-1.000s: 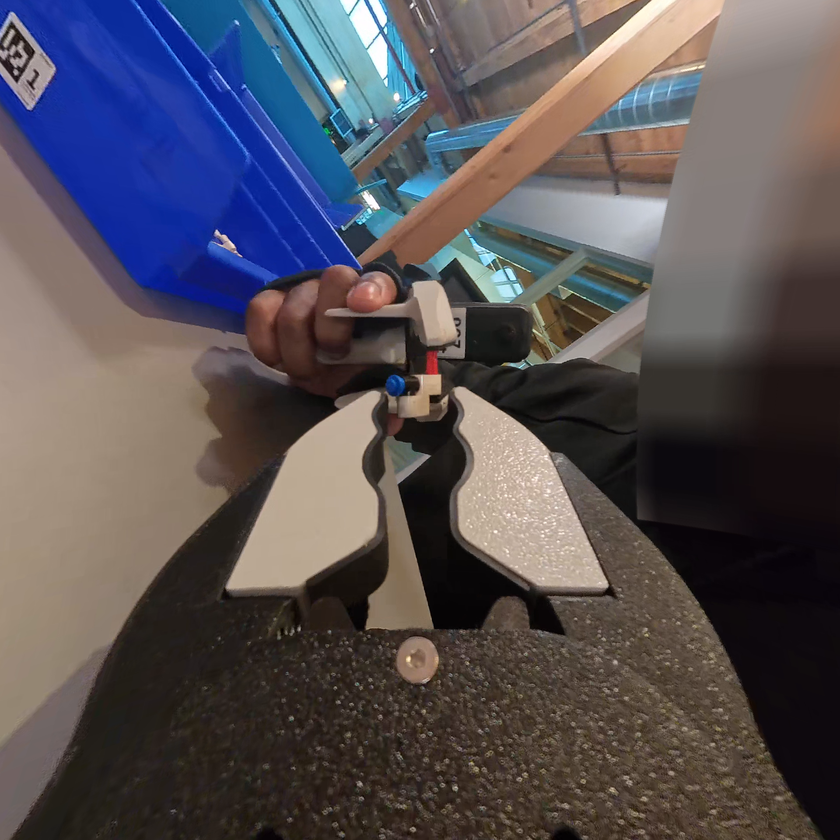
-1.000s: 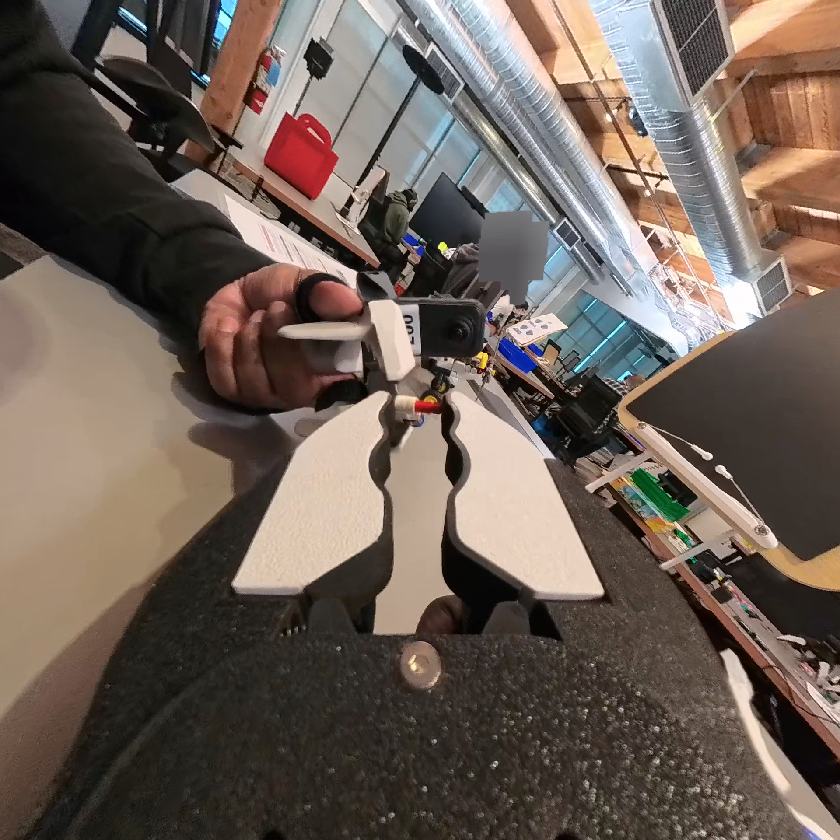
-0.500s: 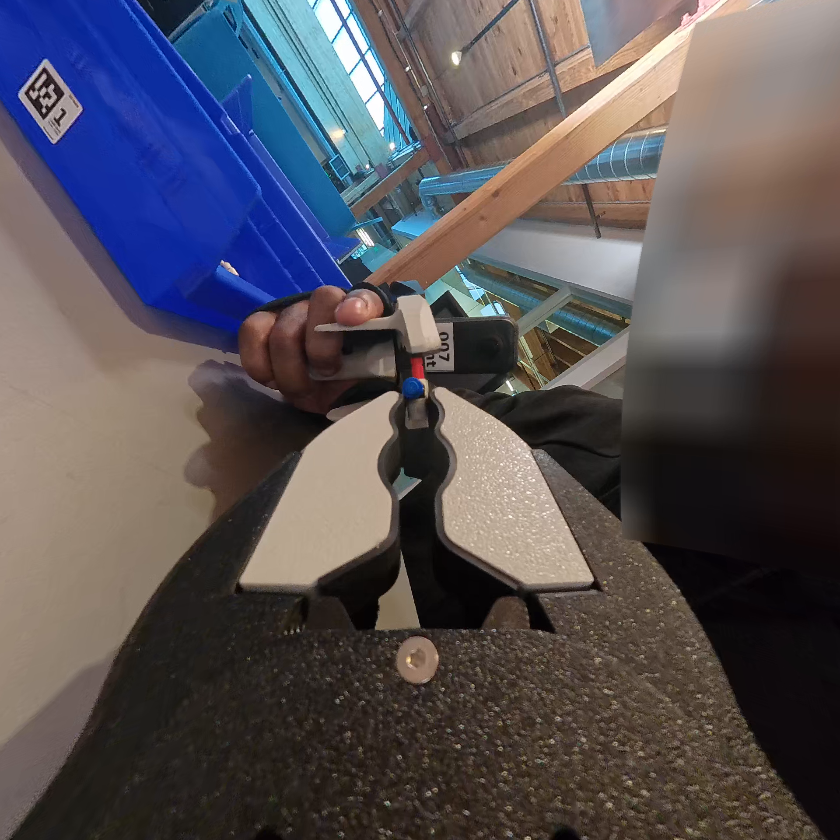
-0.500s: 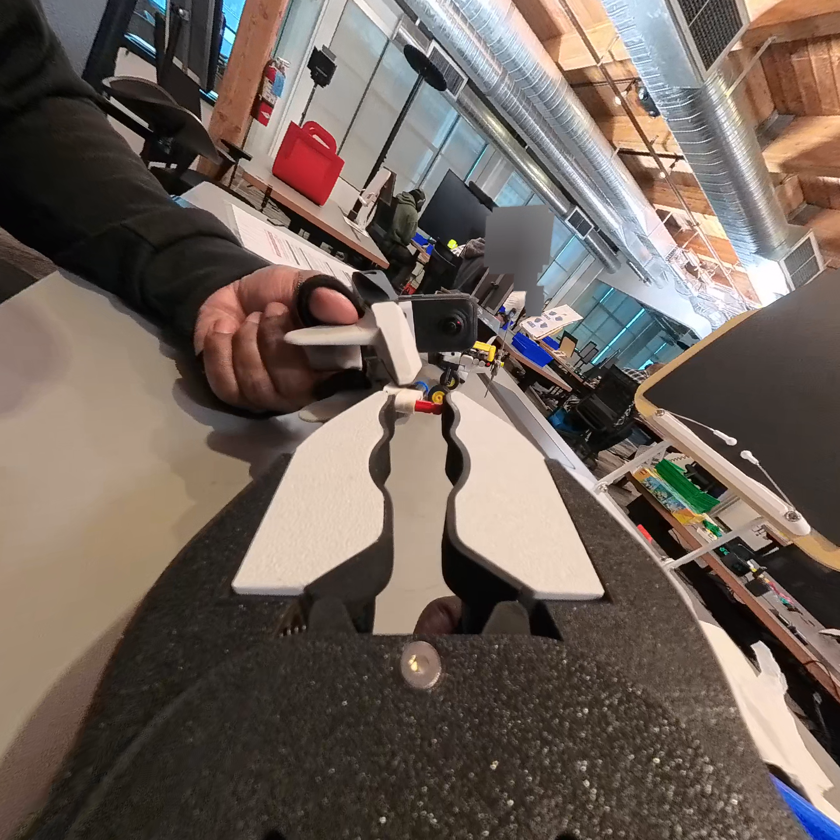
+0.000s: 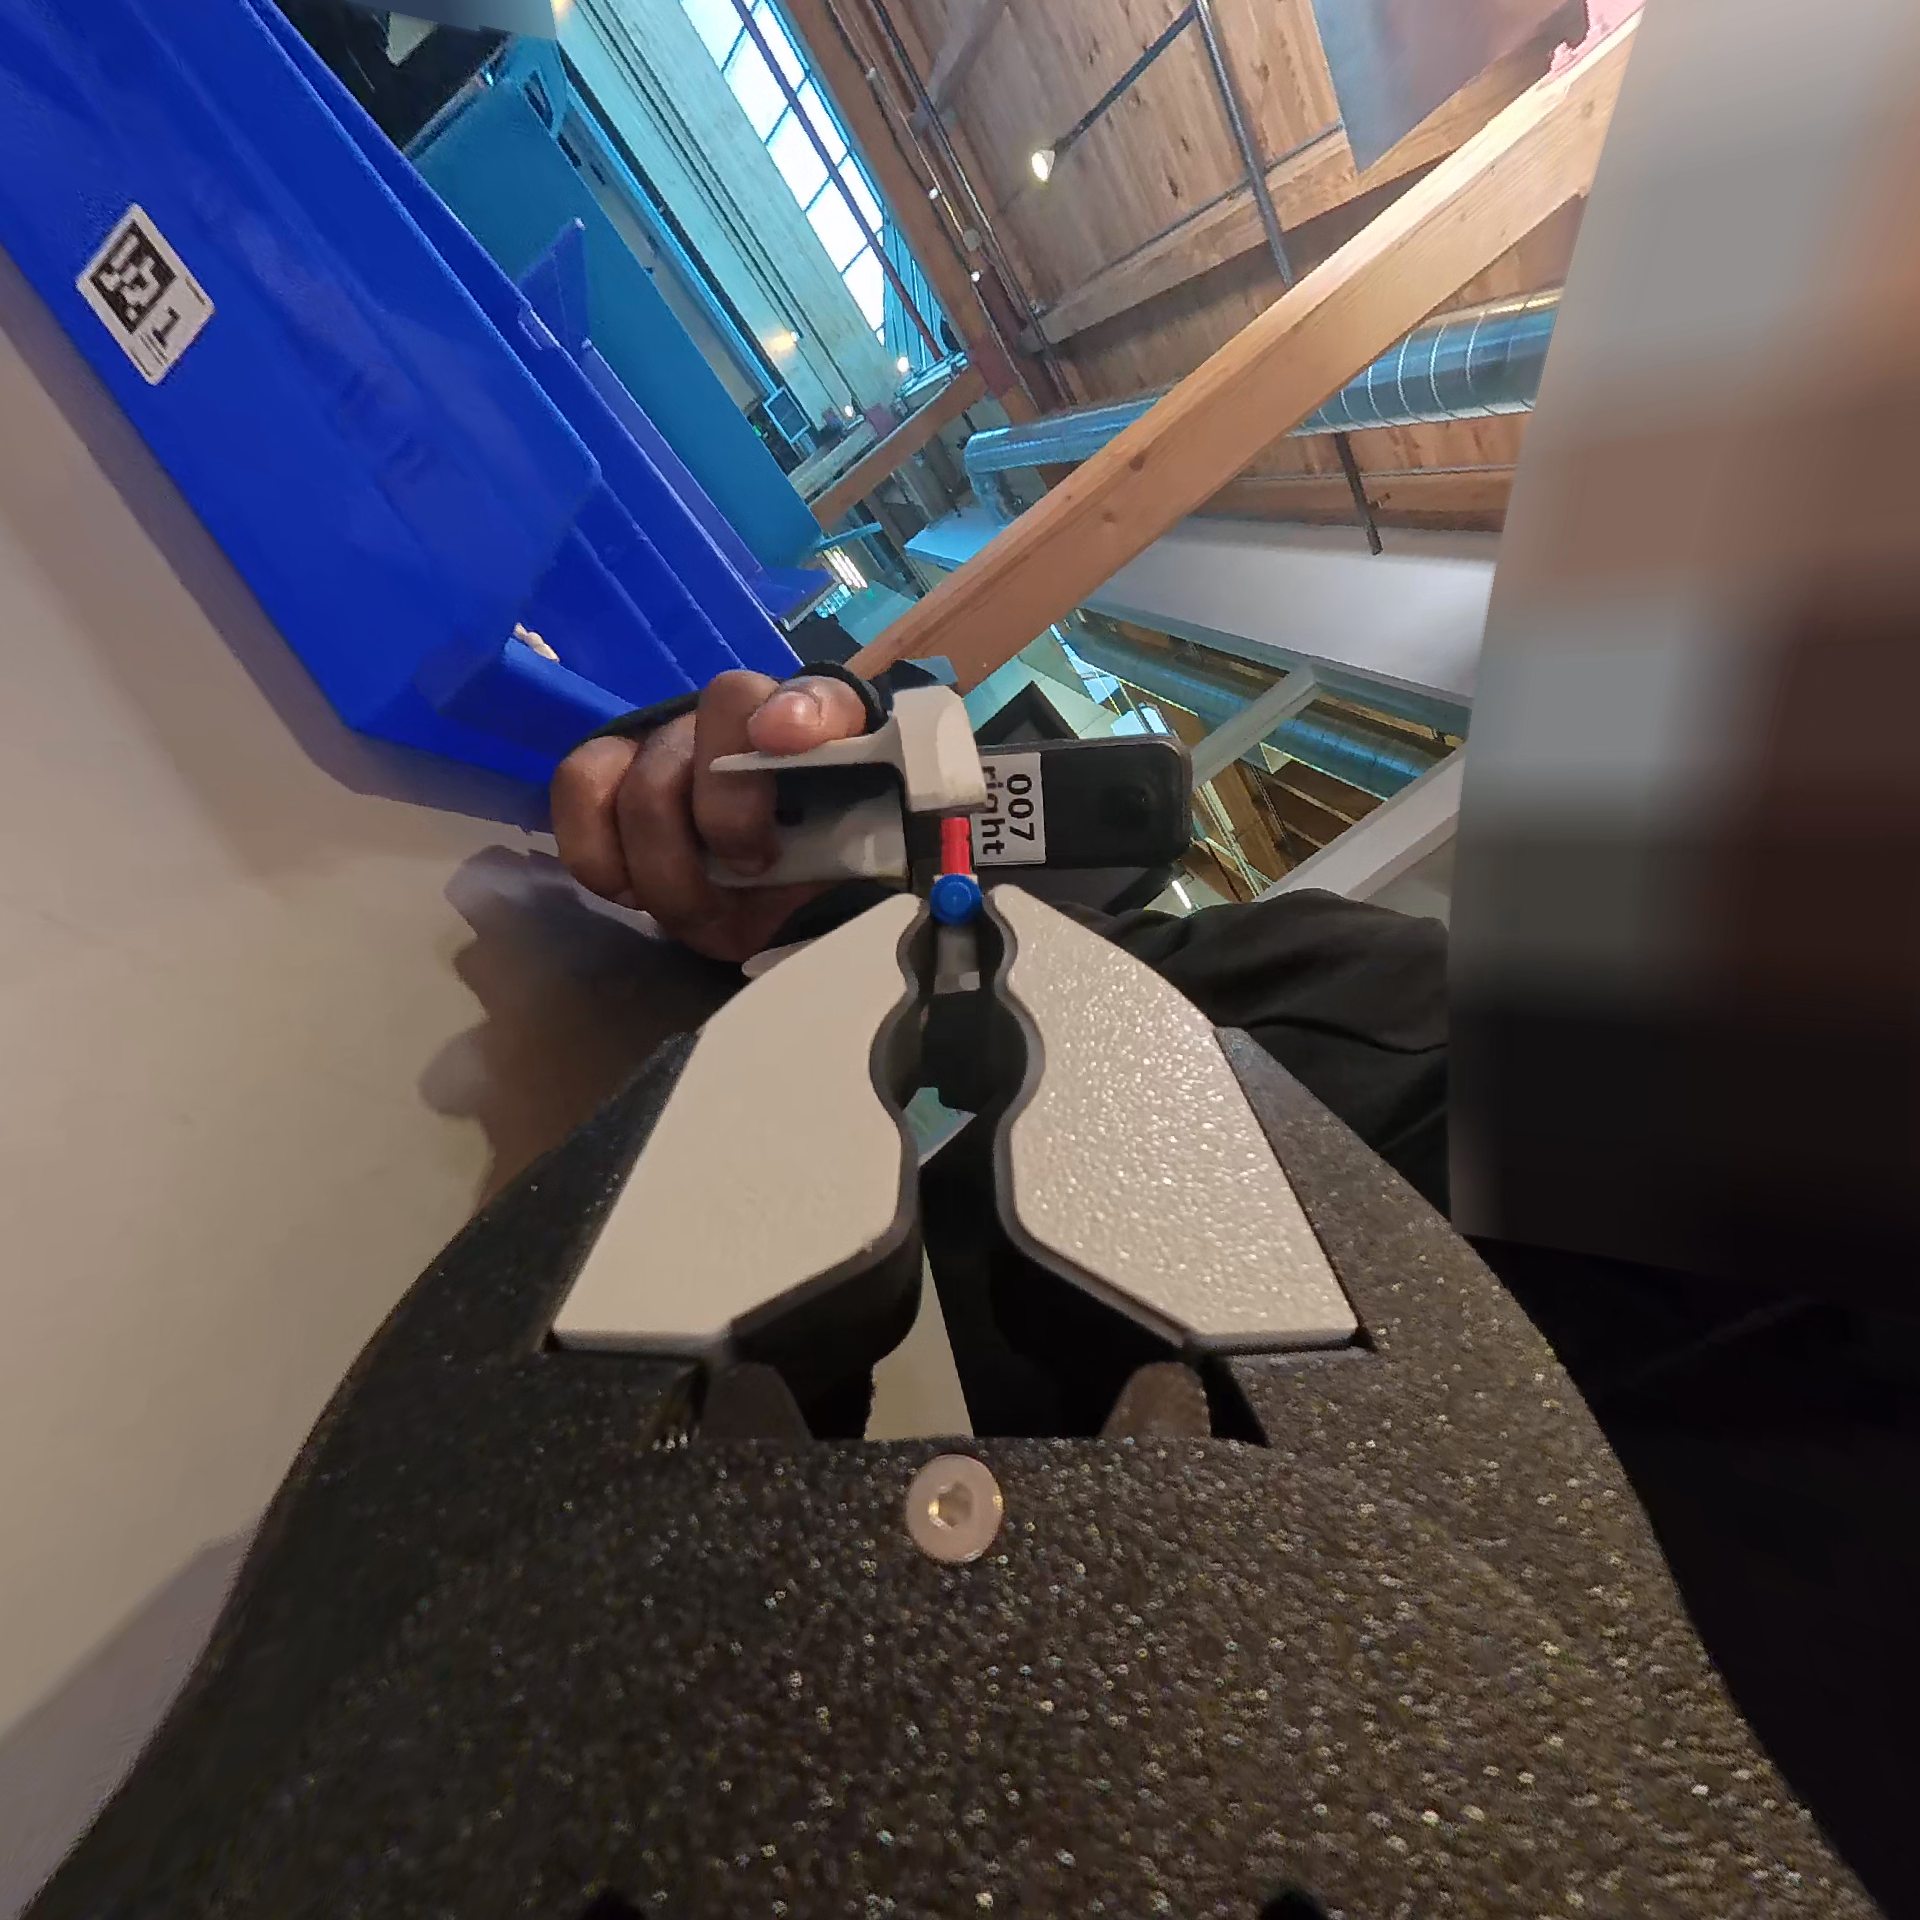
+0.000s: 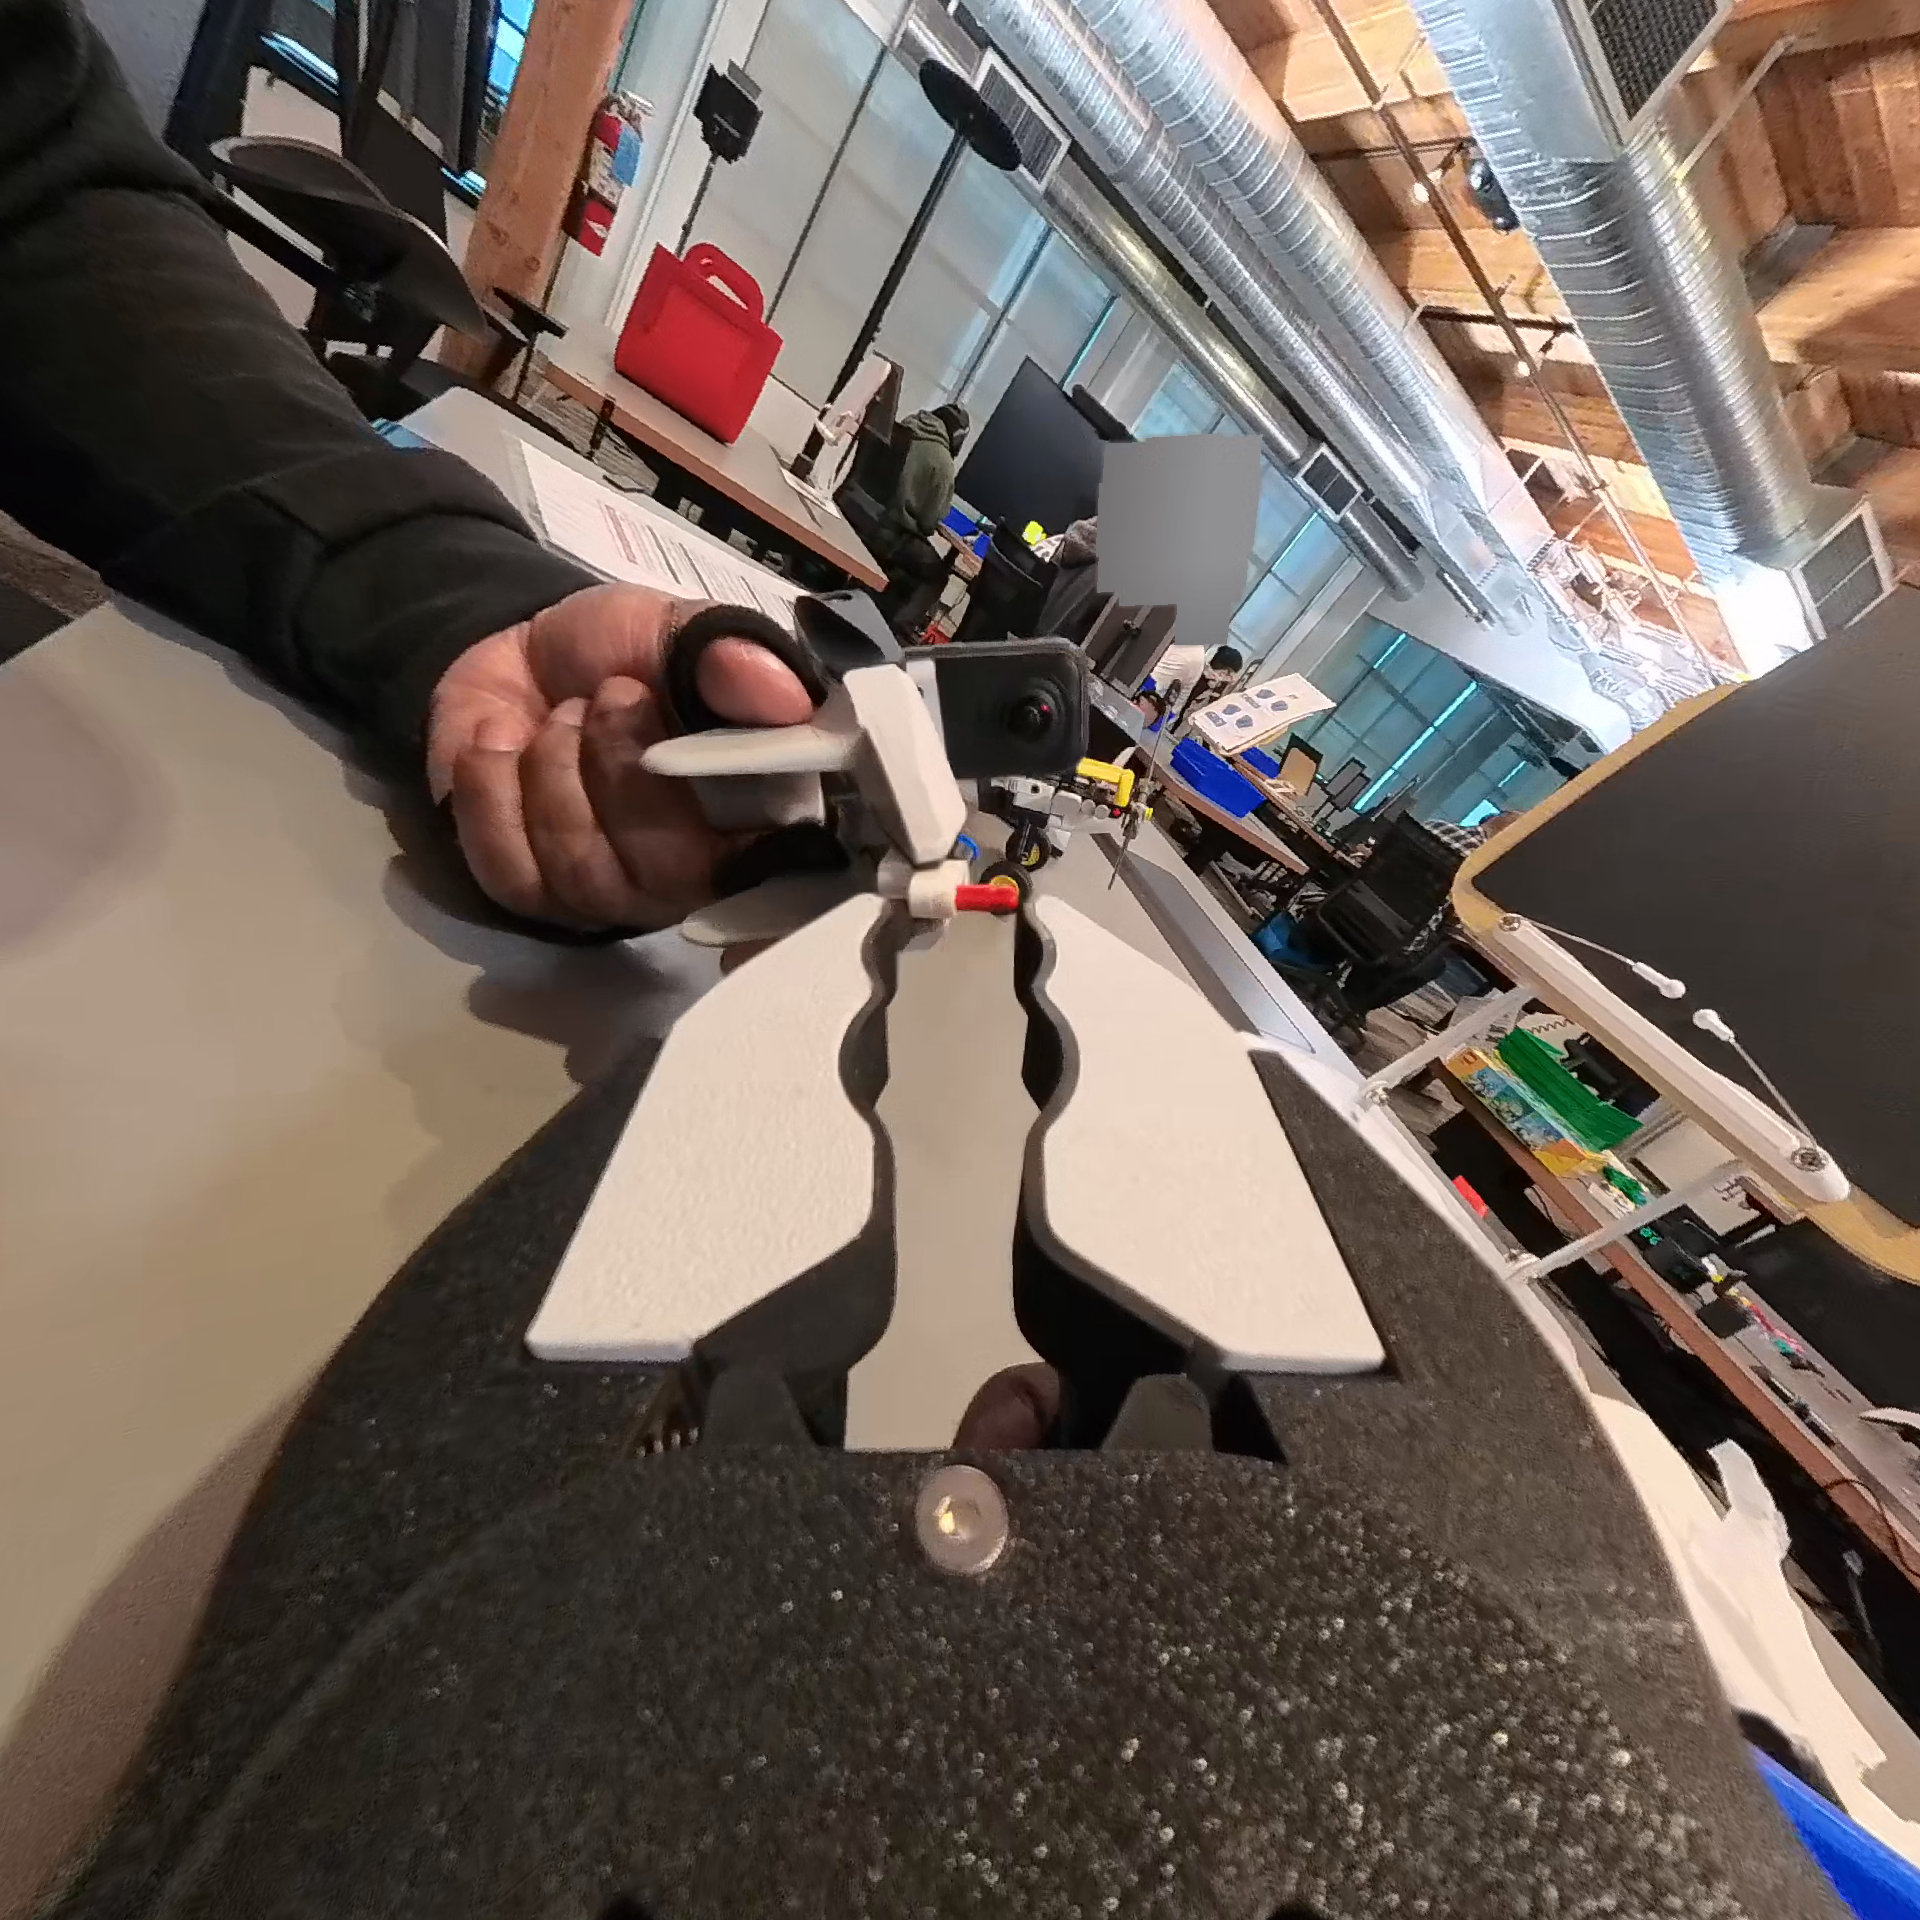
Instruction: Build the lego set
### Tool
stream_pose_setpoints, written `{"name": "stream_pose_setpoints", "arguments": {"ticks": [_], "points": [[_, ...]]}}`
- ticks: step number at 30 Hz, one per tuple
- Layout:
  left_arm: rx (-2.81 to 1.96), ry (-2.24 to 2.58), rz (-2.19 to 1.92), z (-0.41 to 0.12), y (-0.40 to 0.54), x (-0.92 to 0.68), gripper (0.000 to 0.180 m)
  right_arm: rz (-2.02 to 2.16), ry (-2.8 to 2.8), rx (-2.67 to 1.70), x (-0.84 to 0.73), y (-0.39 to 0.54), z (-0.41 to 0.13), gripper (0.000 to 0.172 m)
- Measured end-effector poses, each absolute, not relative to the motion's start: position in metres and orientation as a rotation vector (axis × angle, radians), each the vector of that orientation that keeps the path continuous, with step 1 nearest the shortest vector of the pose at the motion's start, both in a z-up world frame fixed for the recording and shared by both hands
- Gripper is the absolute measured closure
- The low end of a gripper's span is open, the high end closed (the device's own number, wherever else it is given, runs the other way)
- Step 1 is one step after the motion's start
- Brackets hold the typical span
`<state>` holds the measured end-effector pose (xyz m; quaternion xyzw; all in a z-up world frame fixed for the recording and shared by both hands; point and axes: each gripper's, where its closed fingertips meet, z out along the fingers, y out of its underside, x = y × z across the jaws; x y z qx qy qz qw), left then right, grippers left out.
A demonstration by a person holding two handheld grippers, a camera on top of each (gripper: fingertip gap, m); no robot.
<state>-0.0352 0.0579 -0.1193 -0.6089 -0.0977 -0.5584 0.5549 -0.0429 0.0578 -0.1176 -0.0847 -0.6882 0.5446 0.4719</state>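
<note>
Since a second ago the left tool [image 5: 954,914] has narrowed onto a blue-capped grey piece [image 5: 954,906]; the right tool [image 6: 951,909] grips its white-and-red end [image 6: 951,896] above the surface [image 6: 208,1039].

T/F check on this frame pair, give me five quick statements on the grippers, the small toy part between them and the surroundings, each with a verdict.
1. The left gripper is closed on a small part with a blue pin. True.
2. A green bin sits on the table left of the grippers. False: the bin is blue.
3. A red peg sticks out of a white piece at the right gripper's fingertips. True.
4. The right gripper's jaws are fully closed, tips touching. False: a clear gap separates them.
5. A red bag stands on a desk in the background. True.
</note>
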Motion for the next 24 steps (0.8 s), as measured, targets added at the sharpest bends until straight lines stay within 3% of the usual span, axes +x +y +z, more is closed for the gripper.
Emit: {"name": "stream_pose_setpoints", "arguments": {"ticks": [24], "points": [[-1.494, -0.310, -1.289, -0.1288, 0.0637, -0.0399, 0.173, 1.210, -1.730, -0.217, -0.0496, 0.0627, -0.1278, 0.154]]}}
